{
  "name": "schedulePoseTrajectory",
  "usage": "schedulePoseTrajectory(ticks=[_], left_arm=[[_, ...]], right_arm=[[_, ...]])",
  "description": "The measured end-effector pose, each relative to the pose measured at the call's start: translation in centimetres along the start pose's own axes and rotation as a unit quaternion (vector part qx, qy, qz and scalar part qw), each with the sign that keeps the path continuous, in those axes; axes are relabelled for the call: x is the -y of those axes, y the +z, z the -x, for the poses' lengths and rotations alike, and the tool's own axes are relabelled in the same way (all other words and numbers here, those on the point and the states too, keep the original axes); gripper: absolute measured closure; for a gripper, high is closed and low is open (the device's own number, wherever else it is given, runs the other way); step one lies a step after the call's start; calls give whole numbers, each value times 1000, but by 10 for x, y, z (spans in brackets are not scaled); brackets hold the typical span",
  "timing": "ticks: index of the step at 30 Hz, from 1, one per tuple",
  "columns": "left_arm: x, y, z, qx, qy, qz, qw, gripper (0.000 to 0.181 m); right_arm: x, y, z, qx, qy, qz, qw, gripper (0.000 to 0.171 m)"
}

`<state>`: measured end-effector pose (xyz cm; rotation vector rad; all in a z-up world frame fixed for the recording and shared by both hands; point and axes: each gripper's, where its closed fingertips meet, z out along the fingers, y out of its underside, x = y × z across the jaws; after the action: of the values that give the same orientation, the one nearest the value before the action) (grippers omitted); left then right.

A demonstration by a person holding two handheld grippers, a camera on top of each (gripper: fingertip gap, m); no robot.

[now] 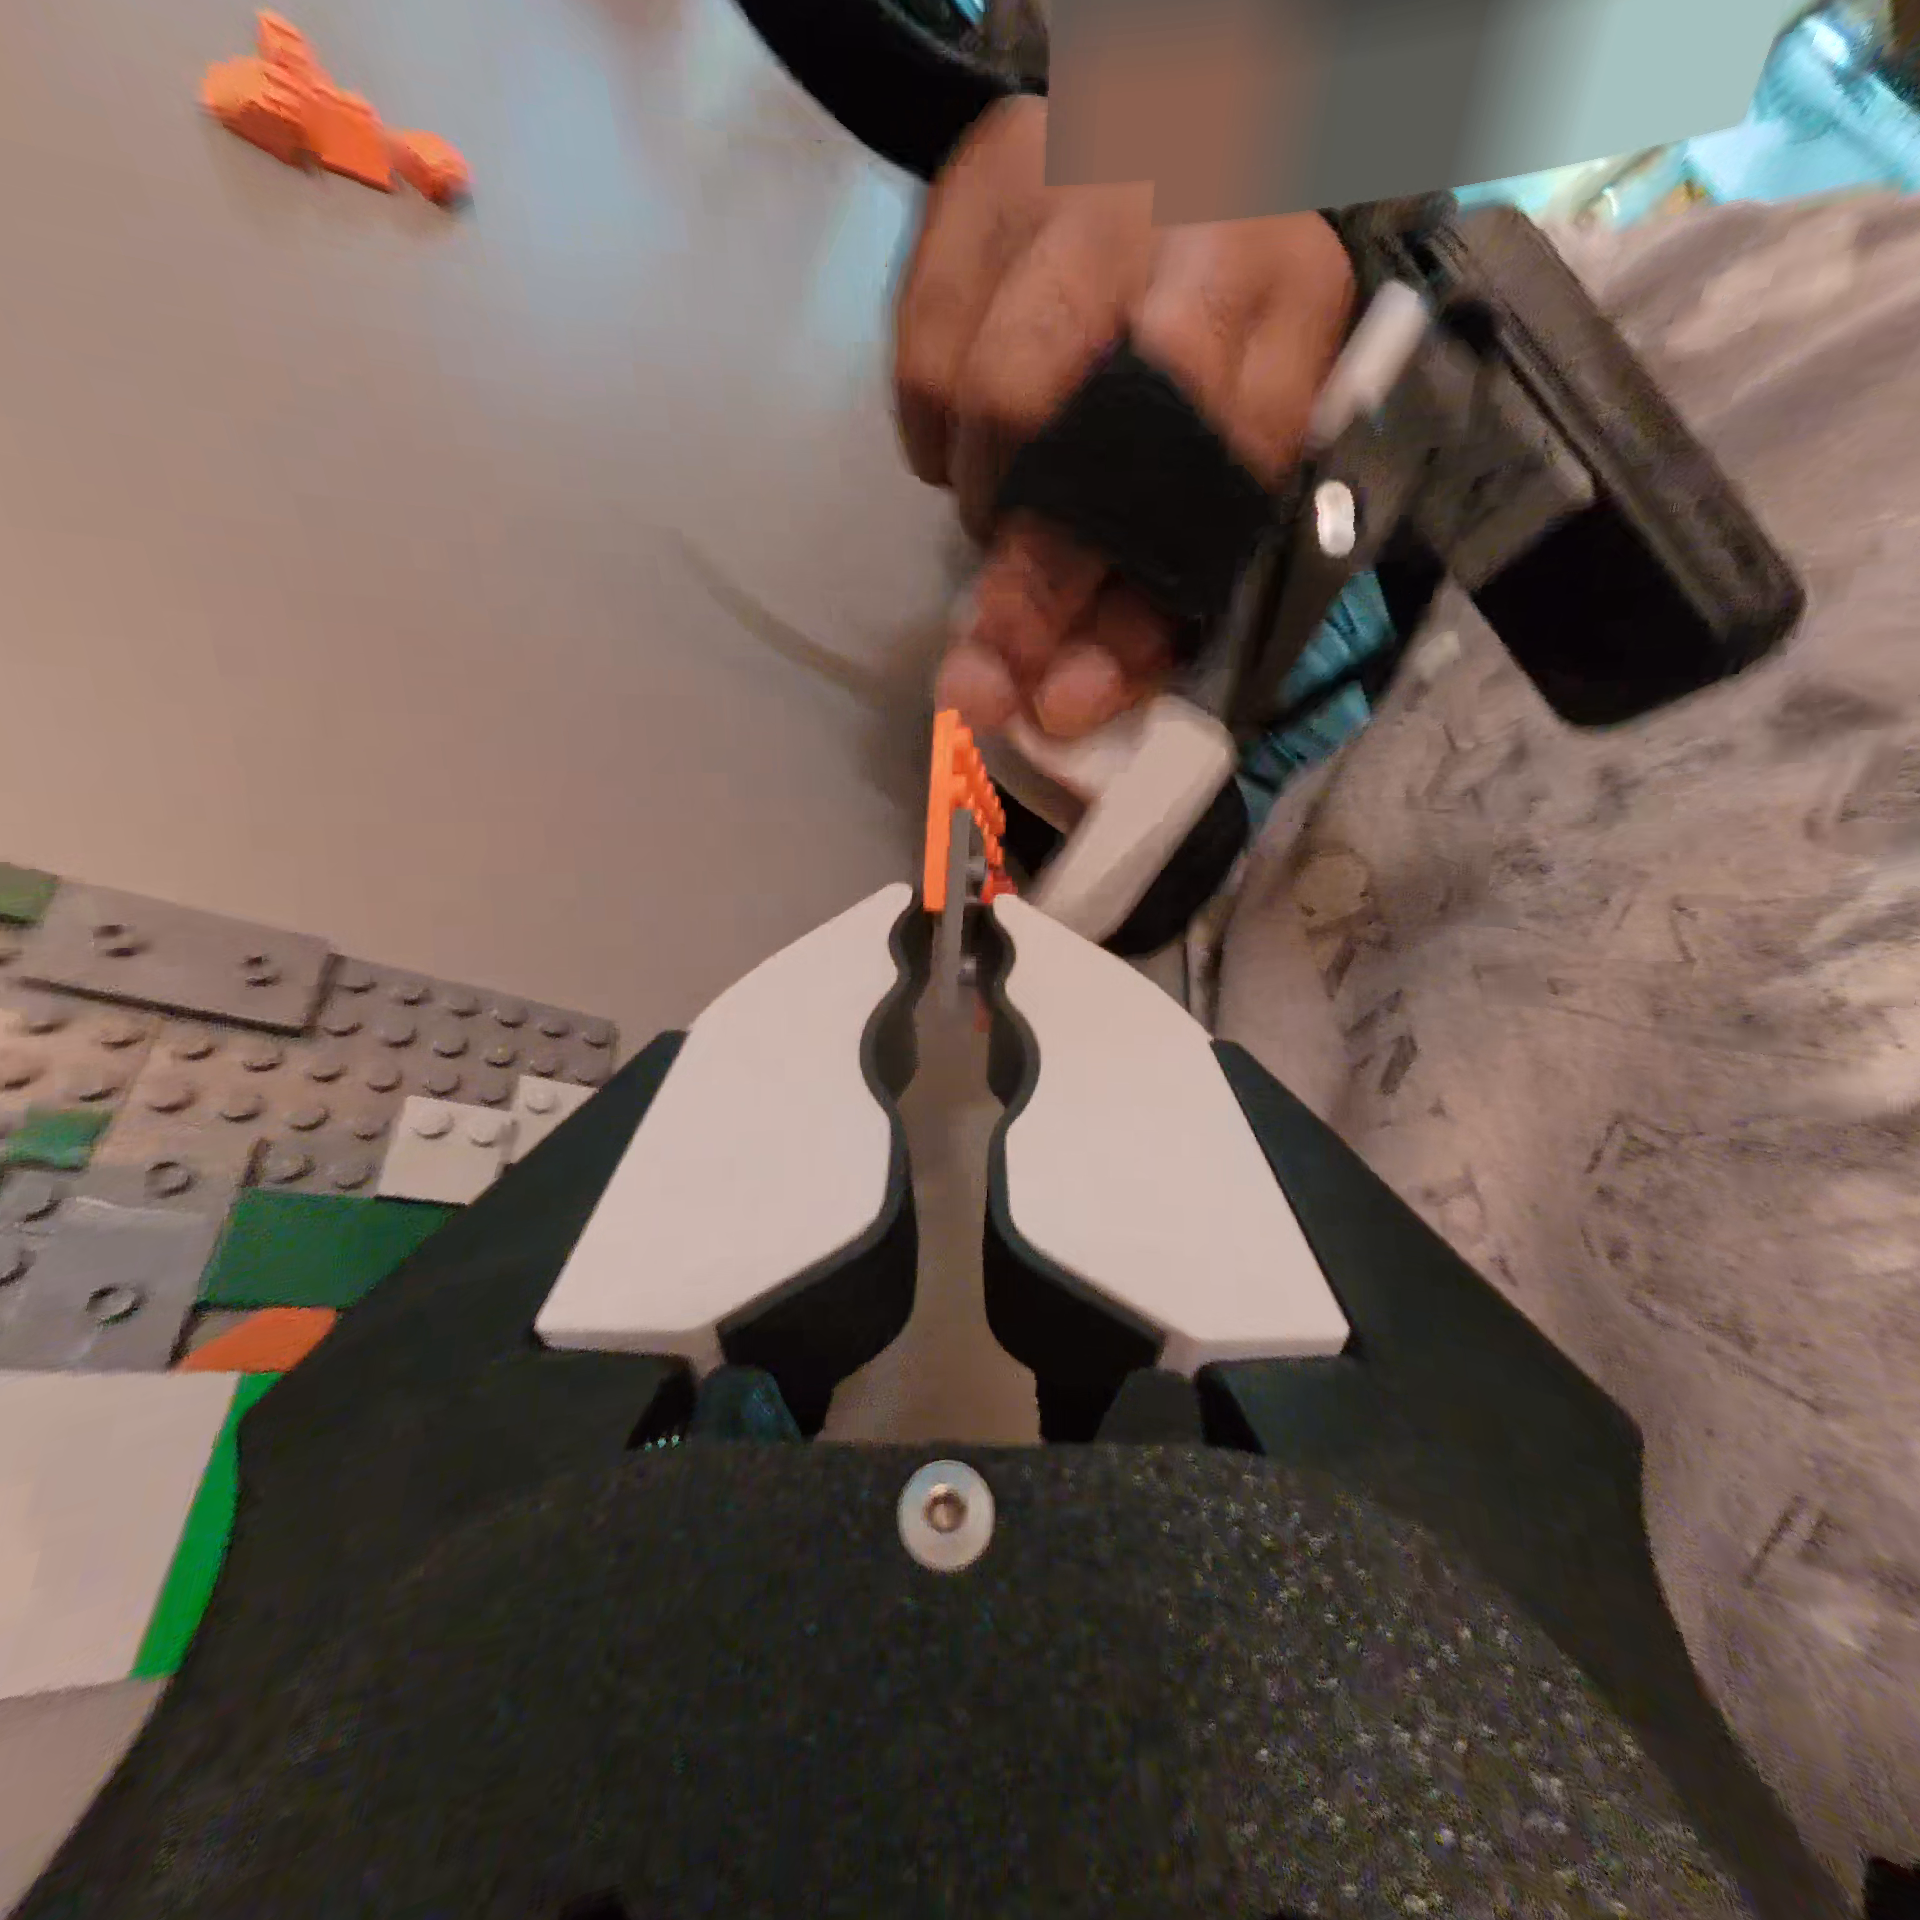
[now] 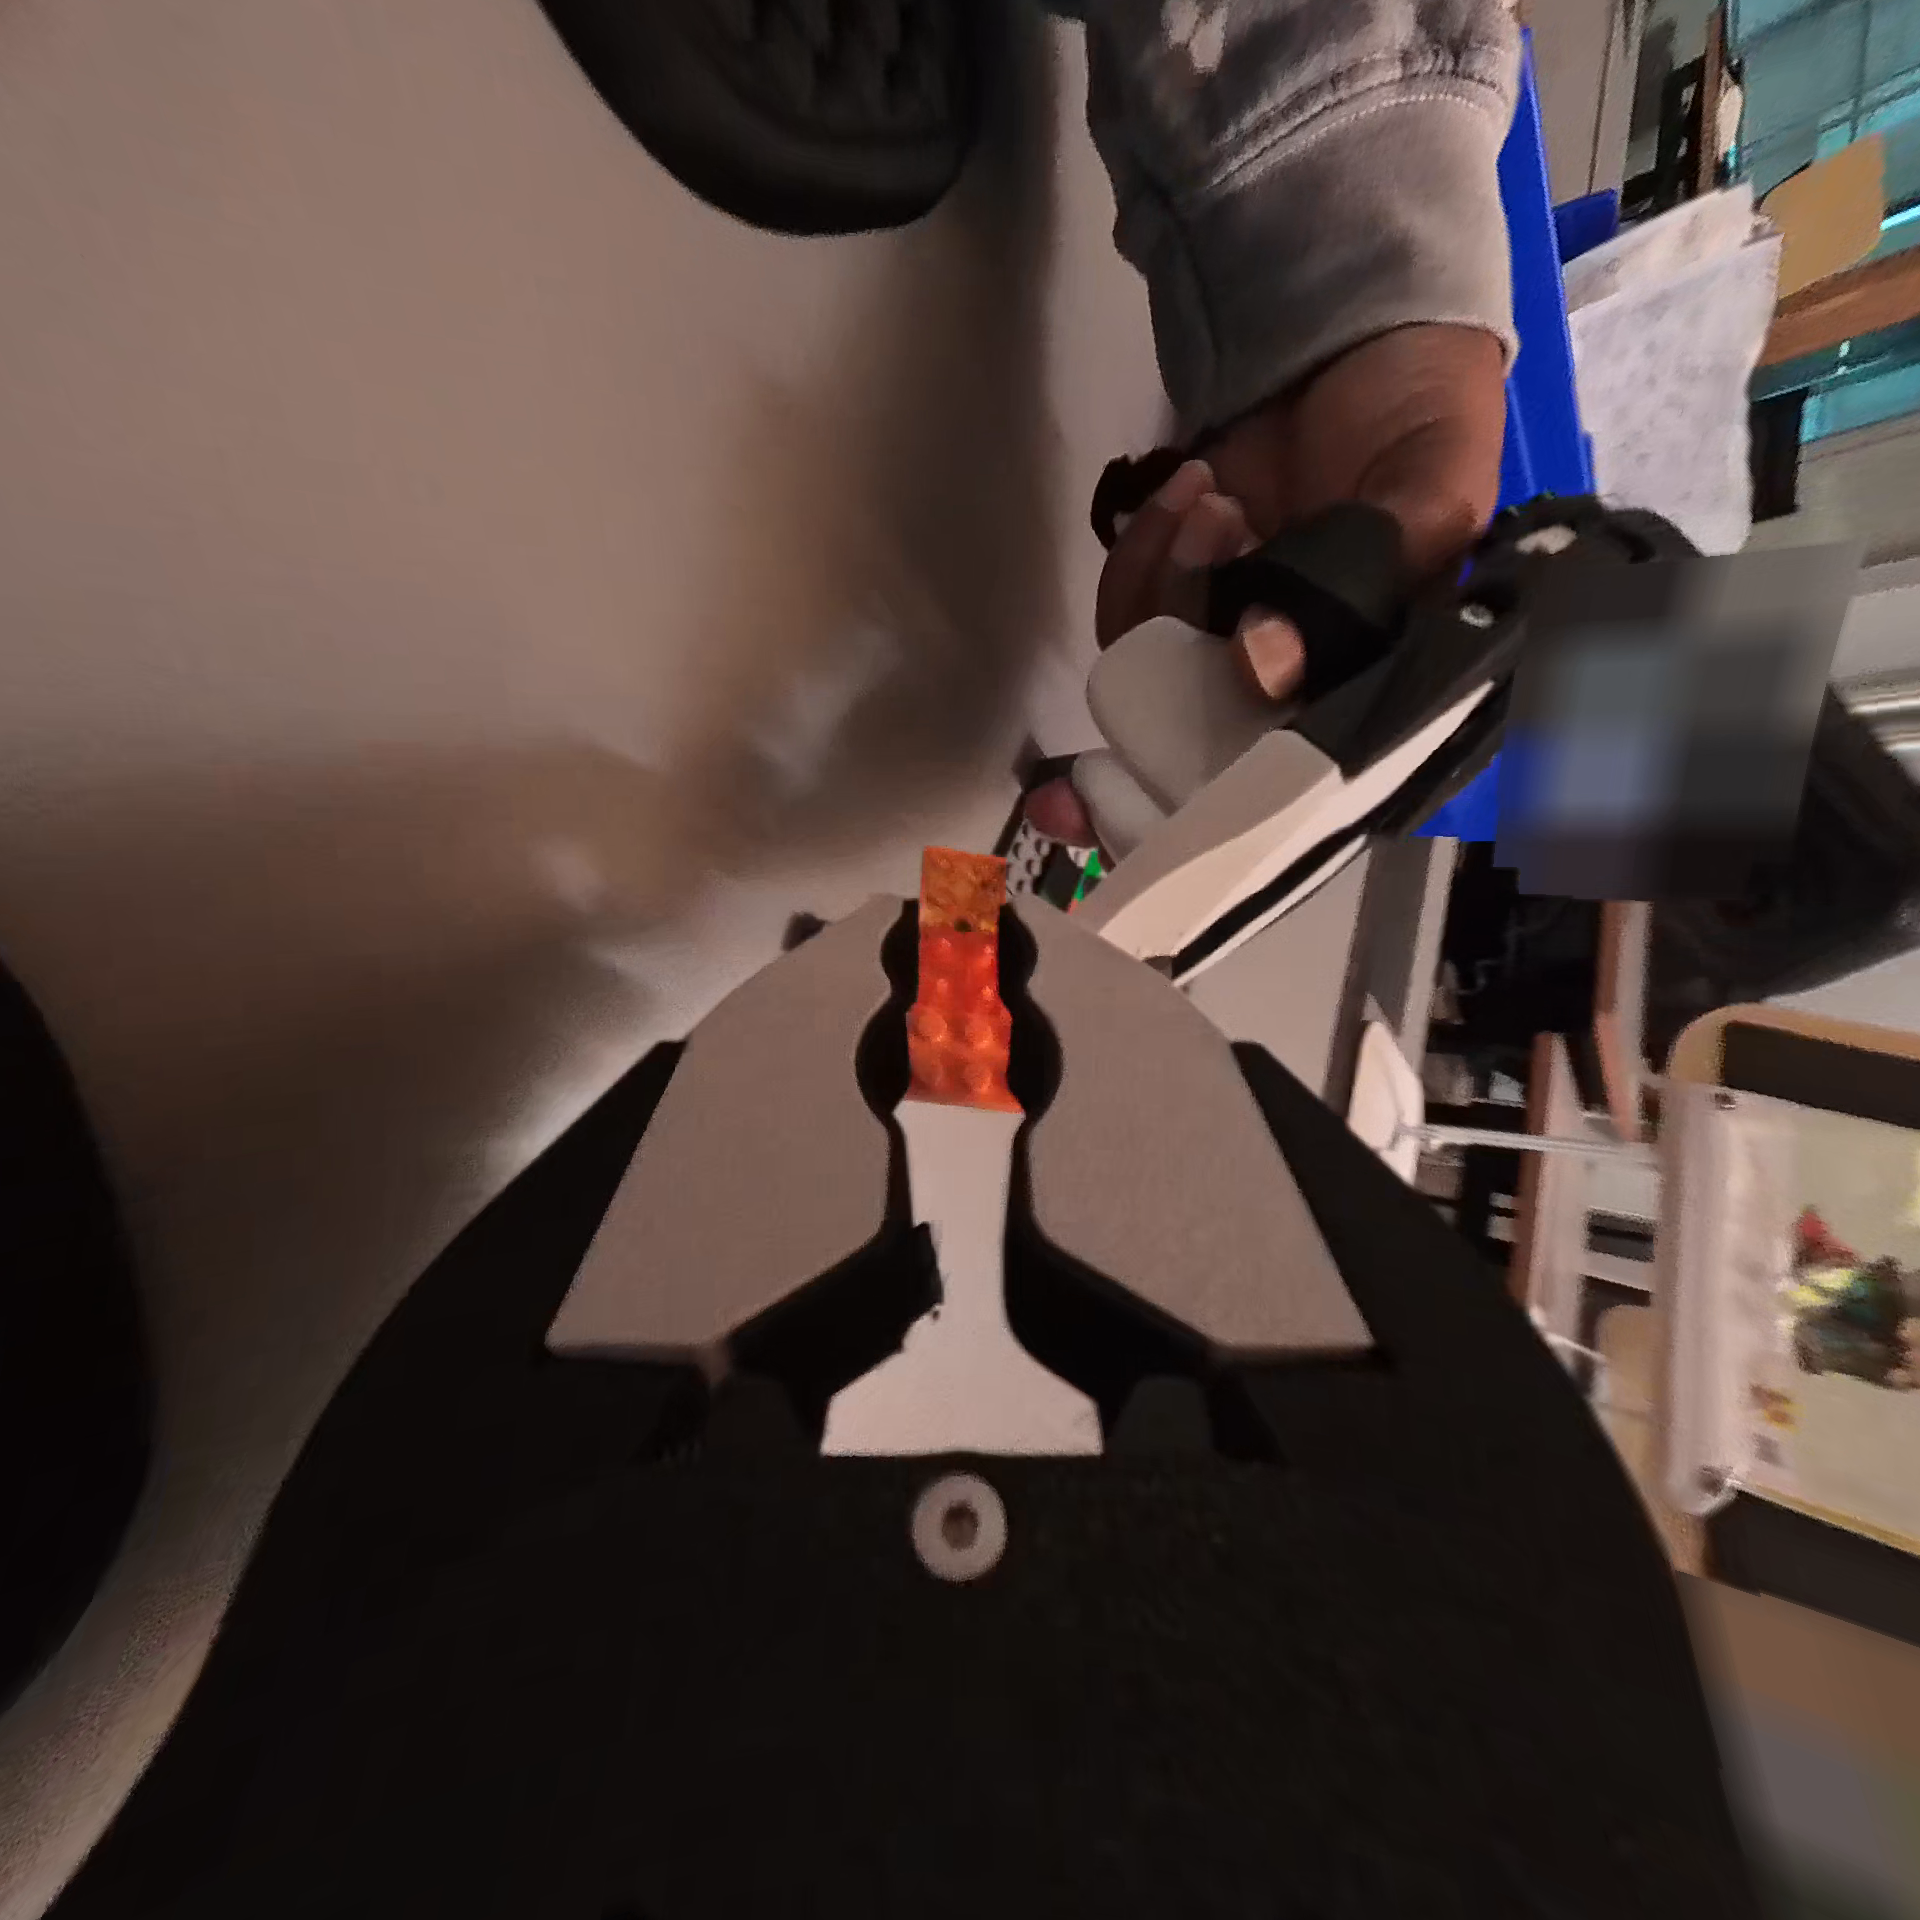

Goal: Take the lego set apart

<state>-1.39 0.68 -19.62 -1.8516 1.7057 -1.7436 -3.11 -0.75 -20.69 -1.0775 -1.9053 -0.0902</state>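
Observation:
My left gripper point(image 1: 951, 906) is shut on a thin grey plate point(image 1: 956, 940), seen edge-on, held up above the table. An orange studded plate point(image 1: 964, 805) stands against its far end. My right gripper point(image 1: 1117, 821) comes in from the right, its white fingers right beside that orange plate. In the right wrist view my right gripper point(image 2: 961, 914) is shut on the orange plate point(image 2: 961, 1003), studs facing the camera. The left gripper point(image 2: 1184, 831) shows beyond it, with a small grey studded piece point(image 2: 1039, 864) at its tips. I cannot tell whether the two plates are joined.
The lego set's grey baseplate point(image 1: 270, 1049), with green point(image 1: 312, 1247) and light grey tiles, lies at the lower left. Loose orange lego pieces point(image 1: 332, 125) lie on the white table at far left. A grey garment point(image 1: 1558, 1091) fills the right. Blue bins point(image 2: 1548, 312) stand behind. The tips of both grippers are at nearly the same place. The right tips stand about 15 cm off the grey garment point(image 1: 1558, 1091).

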Motion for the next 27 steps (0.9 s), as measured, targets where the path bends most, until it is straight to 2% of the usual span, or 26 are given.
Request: schedulePoseTrajectory(ticks=[1,5,10,11,13,16,18,22,24,27], left_arm=[[2,-3,10,27,-8,-6,1000,175],[-9,1,8,61,35,33,997,175],[11,-9,18,98,-7,-28,995,175],[17,-13,21,103,-21,-53,993,175],[29,-23,27,118,-37,-113,986,175],[45,-40,27,130,-41,-195,971,175],[52,-48,21,126,-34,-237,963,175],[62,-52,8,123,-11,-278,952,175],[64,-51,0,125,2,-290,949,175],[62,-52,-6,132,8,-307,943,175]], right_arm=[[5,-1,2,-5,-15,-10,1000,171],[13,-3,-7,-48,-32,-2,998,171],[-7,-1,-11,-43,54,26,997,171],[-9,0,-11,-44,83,30,995,163],[-9,2,-13,-46,199,20,979,160],[-16,2,-19,-61,391,-20,918,149],[-21,2,-27,-70,498,-56,863,141],[-20,1,-47,-51,633,-137,760,133],[-16,0,-59,-32,681,-184,708,135],[-15,-2,-69,-13,728,-234,644,156]])
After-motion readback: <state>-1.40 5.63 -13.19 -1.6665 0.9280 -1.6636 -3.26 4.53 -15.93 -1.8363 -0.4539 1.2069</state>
